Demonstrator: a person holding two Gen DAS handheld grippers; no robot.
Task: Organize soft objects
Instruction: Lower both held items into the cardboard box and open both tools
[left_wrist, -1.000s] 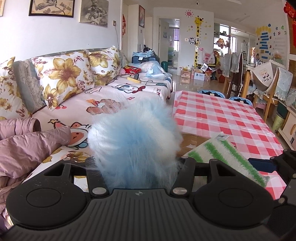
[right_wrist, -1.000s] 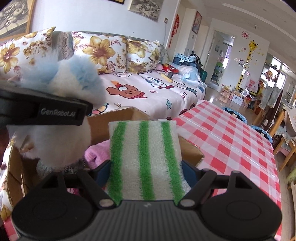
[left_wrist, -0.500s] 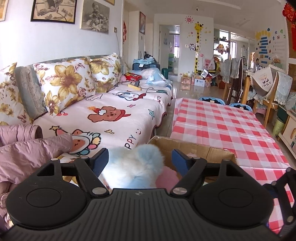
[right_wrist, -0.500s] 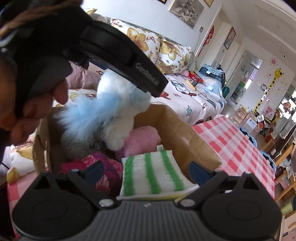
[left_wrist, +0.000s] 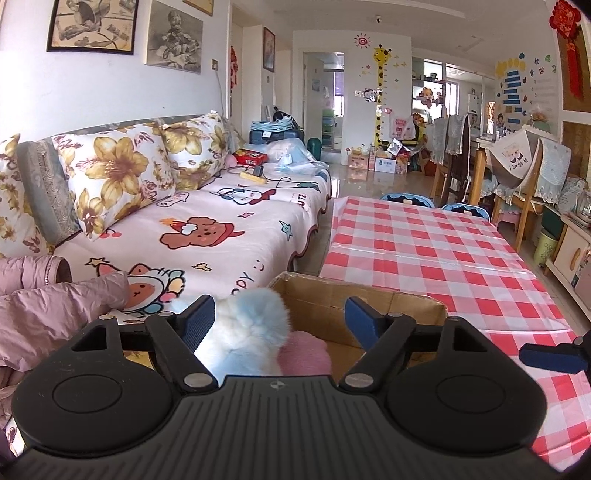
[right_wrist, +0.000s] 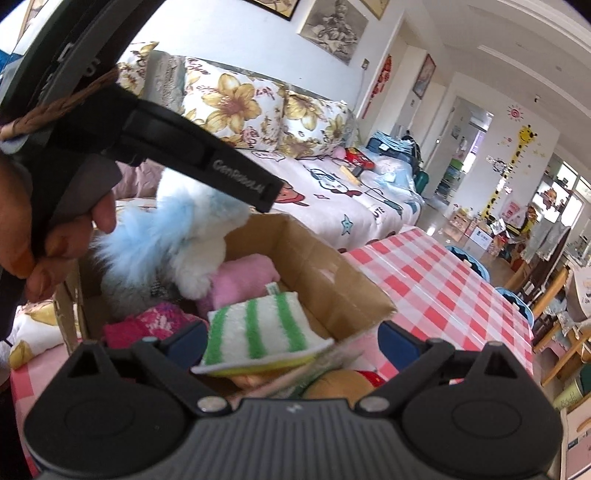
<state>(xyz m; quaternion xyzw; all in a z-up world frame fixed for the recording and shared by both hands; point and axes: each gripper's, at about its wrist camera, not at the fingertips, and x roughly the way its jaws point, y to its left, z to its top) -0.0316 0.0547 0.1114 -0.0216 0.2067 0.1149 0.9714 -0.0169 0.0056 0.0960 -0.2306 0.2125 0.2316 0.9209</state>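
Hovering both tools over the cardboard box (right_wrist: 314, 258) at the counter (left_wrist: 424, 251) edge by the sofa (left_wrist: 221, 229). My left tool (left_wrist: 280, 314) has just spread, its jaws standing clear of the blue-white plush (right_wrist: 173, 236) slumped in the box's far-left corner. My right tool (right_wrist: 291, 338) has just spread too, green-striped cloth (right_wrist: 258, 328) lying loose between the jaws, long axis across the box. Checkered counter to the right is bare for pulling back.
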